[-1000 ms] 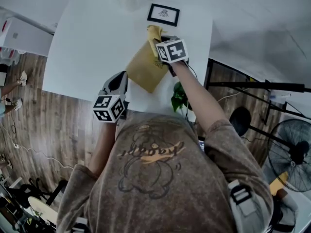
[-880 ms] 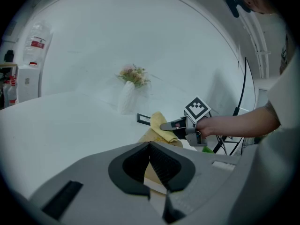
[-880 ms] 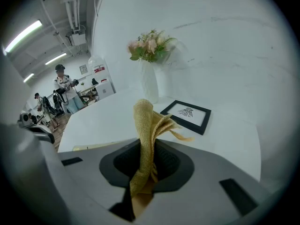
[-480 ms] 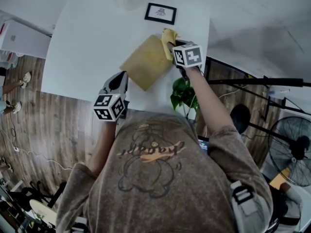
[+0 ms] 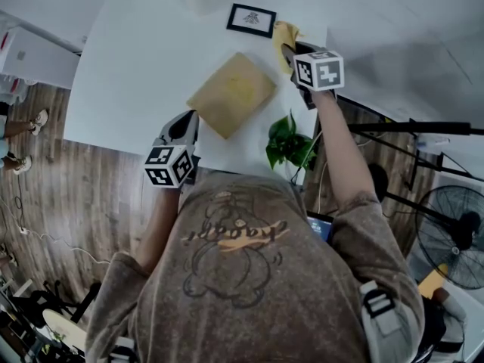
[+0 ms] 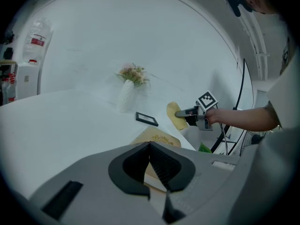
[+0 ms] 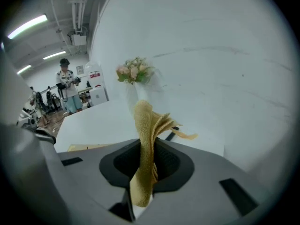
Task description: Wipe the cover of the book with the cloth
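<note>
The tan book (image 5: pixel 231 94) lies flat on the white table (image 5: pixel 136 74), its cover bare; it also shows in the left gripper view (image 6: pixel 157 137). My right gripper (image 5: pixel 291 51) hovers off the book's far right corner, near the table's right edge, shut on the yellow cloth (image 5: pixel 285 35). In the right gripper view the cloth (image 7: pixel 146 149) hangs pinched between the jaws. My left gripper (image 5: pixel 181 127) stays at the table's near edge, left of the book, shut with nothing in it (image 6: pixel 150 150).
A small black picture frame (image 5: pixel 252 20) lies at the table's far side beside a white vase of flowers (image 6: pixel 127 93). A green plant (image 5: pixel 290 146) sits by the table's near right corner. A black stand (image 5: pixel 408 131) and fan (image 5: pixel 454 237) are on the right. A person stands far off.
My right gripper has carried the cloth off the book's cover to the right and farther away; the cover is now fully exposed. The left gripper has not moved.
</note>
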